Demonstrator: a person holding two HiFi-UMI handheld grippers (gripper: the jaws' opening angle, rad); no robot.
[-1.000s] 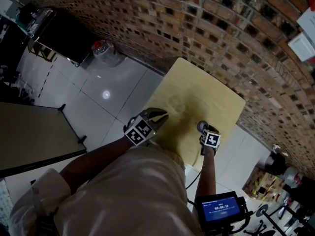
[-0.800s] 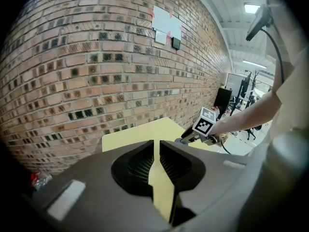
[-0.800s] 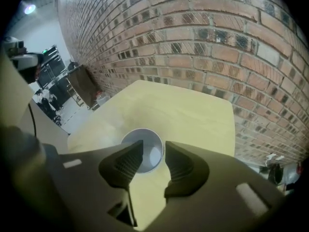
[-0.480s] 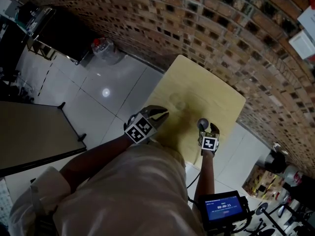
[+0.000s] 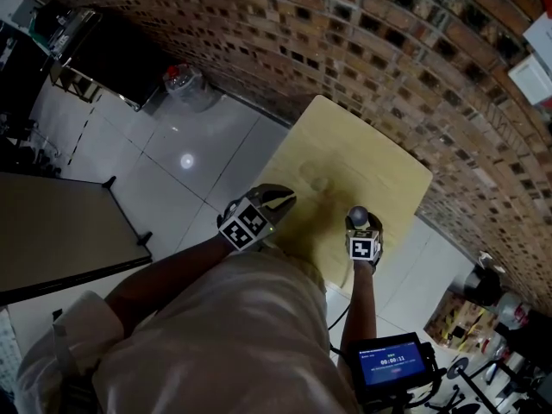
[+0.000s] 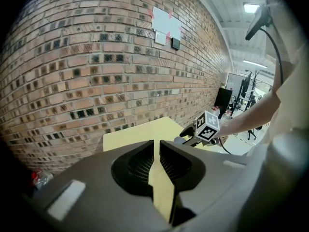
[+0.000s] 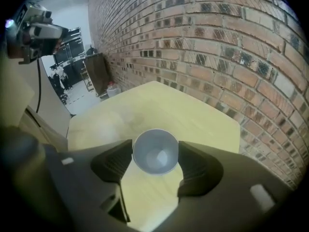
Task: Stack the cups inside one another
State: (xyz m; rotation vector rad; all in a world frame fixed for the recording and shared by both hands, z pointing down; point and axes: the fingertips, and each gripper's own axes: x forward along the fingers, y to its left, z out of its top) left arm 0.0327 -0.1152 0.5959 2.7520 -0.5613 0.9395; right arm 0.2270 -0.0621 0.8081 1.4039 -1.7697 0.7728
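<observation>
Grey right gripper (image 7: 155, 161) above the near part of the yellow table (image 7: 193, 108): its jaws are opening, and the pale blue cup (image 7: 155, 150) stands upright on the table between them, mouth up, with the pads close beside its rim. The left gripper (image 6: 156, 151), by the table's near left edge, has its jaws drawn to a narrow slit and holds nothing. A brick wall (image 7: 217, 42) runs along the table's far side.

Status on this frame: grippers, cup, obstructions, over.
Left gripper shut, empty. Right gripper jaws opening, cup upright between them on table. No obstruction seen.
</observation>
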